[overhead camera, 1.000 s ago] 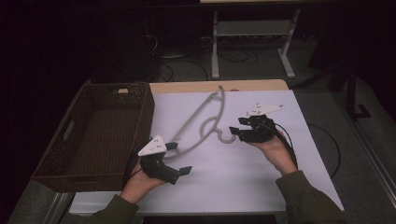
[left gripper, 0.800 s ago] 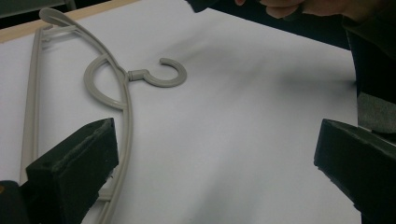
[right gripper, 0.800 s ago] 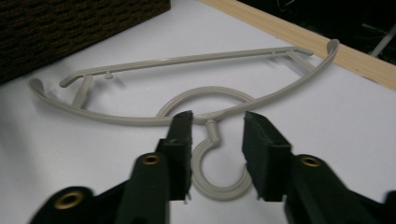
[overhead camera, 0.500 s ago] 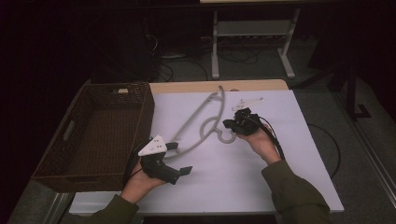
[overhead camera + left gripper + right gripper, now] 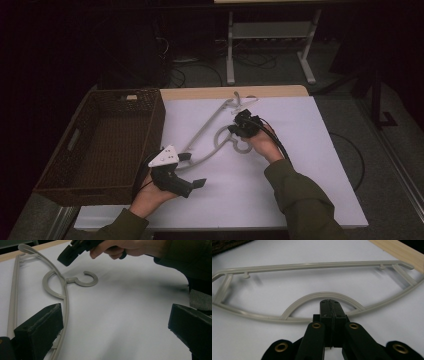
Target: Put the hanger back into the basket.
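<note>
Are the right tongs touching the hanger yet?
Cannot tell. In the right gripper view the shut right tongs overlap the hanger arch, with neither contact nor gap plain.

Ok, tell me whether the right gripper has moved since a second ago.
Yes. The right gripper has shifted left toward the basket, to the hanger, and its jaws have closed.

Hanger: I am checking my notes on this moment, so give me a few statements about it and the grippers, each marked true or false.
1. The hanger lies flat on the table. True.
2. The hanger is in the basket. False: it lies on the table beside the basket.
3. The right gripper has its jaws shut. True.
4. The left gripper is clamped on the hanger. False: its jaws stand wide open, one of them next to the hanger's arm.
</note>
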A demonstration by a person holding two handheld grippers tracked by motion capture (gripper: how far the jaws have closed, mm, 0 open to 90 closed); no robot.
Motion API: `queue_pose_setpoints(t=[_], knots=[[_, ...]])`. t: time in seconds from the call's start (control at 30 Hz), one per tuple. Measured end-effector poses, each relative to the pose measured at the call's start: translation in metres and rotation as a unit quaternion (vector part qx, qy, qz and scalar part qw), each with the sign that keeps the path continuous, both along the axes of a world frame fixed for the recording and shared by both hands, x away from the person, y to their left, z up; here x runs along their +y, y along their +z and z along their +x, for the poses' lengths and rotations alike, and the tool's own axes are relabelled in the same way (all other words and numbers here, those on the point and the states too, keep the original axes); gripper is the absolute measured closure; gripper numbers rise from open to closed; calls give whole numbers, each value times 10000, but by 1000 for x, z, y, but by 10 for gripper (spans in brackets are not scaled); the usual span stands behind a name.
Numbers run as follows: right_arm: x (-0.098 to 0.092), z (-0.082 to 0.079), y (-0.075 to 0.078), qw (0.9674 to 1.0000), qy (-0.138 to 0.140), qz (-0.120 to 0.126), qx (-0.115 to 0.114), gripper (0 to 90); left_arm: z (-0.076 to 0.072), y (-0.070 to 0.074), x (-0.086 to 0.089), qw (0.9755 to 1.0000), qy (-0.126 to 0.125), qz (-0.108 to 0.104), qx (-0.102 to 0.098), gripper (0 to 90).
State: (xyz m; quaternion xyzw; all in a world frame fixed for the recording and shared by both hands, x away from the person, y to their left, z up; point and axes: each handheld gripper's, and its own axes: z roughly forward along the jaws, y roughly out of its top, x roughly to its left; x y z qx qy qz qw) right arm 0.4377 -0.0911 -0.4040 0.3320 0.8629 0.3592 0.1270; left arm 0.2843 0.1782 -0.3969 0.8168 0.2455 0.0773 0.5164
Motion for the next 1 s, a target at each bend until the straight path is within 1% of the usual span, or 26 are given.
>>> queue_pose_setpoints(t=[0.13, 0.17, 0.23, 0.3, 0.33, 0.37, 0.53, 0.6, 0.63, 0.7, 0.9, 1.0], knots=[[8, 10, -8, 9999, -15, -69, 113, 892, 1, 0, 0, 10000, -20, 7, -19, 0], [11, 13, -11, 9998, -14, -115, 129, 892, 1, 0, 0, 10000, -28, 6, -31, 0], [13, 15, -12, 9998, -6, -122, 130, 892, 1, 0, 0, 10000, -26, 0, -18, 0], [17, 20, -16, 9996, 12, -239, 135, 892, 1, 0, 0, 10000, -27, 0, -16, 0], [17, 20, -16, 9996, 12, -239, 135, 892, 1, 0, 0, 10000, -27, 0, -16, 0], [20, 23, -19, 9995, -12, -260, 183, 892, 1, 0, 0, 10000, -26, -6, -19, 0], [24, 27, -22, 9992, -9, -345, 201, 892, 1, 0, 1, 10000, -26, -4, -21, 0], [25, 29, -24, 9988, -7, -442, 227, 892, 1, 0, 2, 10000, 4, -21, -11, 0], [25, 29, -24, 9988, -7, -442, 227, 892, 1, 0, 2, 10000, 4, -21, -11, 0], [26, 31, -26, 9983, 7, -520, 256, 892, 1, 0, 2, 10000, 5, -25, -5, 0], [24, 33, -29, 9975, -28, -636, 301, 893, 2, 0, 2, 10000, -7, -10, -10, 0], [24, 33, -30, 9975, -12, -643, 303, 893, 2, -1, 2, 10000, -24, 13, -17, 0]])
